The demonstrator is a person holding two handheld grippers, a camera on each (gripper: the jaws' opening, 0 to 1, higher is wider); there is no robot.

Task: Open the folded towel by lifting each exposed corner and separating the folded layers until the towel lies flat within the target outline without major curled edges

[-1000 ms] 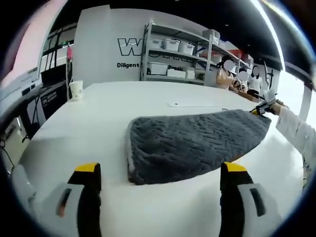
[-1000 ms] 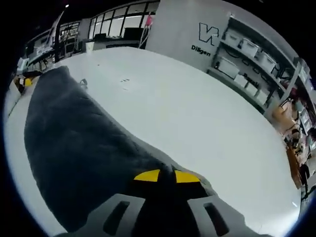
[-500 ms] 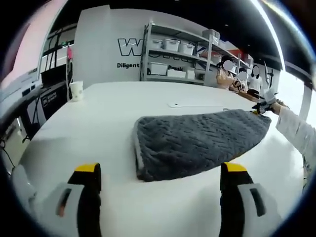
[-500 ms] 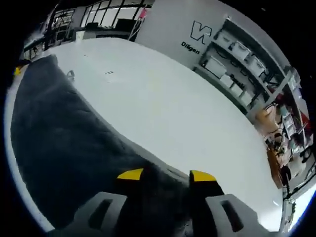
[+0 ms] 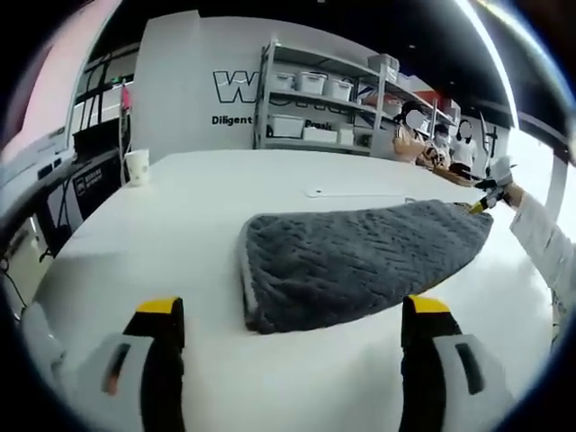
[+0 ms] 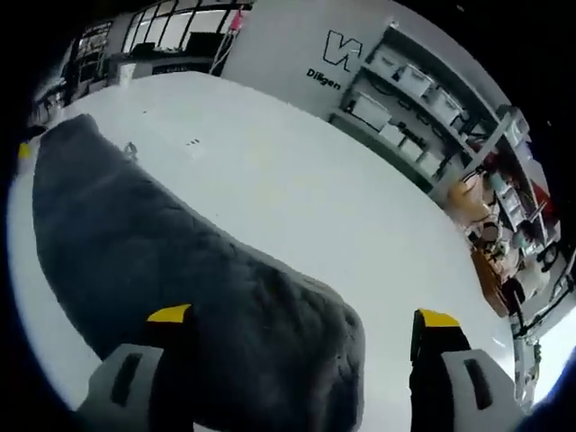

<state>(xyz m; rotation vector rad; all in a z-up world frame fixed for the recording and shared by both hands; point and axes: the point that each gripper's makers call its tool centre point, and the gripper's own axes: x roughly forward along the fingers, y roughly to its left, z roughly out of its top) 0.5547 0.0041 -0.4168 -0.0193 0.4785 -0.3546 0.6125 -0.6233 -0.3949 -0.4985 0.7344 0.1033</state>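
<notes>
A dark grey quilted towel (image 5: 360,261) lies folded on the white table (image 5: 180,225), its rounded near end facing my left gripper (image 5: 292,310). That gripper is open and stays short of the towel, nothing between its jaws. At the towel's far end, a white sleeve holds my right gripper (image 5: 480,202). In the right gripper view the towel (image 6: 162,270) stretches away to the left. My right gripper (image 6: 302,317) is open wide, with the towel's thick end lying loose between and below its jaws.
A white cup (image 5: 138,165) stands at the table's far left edge. A thin pale strip (image 5: 351,191) lies behind the towel. Shelves with white bins (image 5: 315,99) line the back wall, and people sit at the far right. A small object (image 6: 131,149) rests beside the towel.
My right gripper, shut on the towel's end a second ago, has opened wide and let it go. The towel's near end slid slightly away from my left gripper, which has not moved.
</notes>
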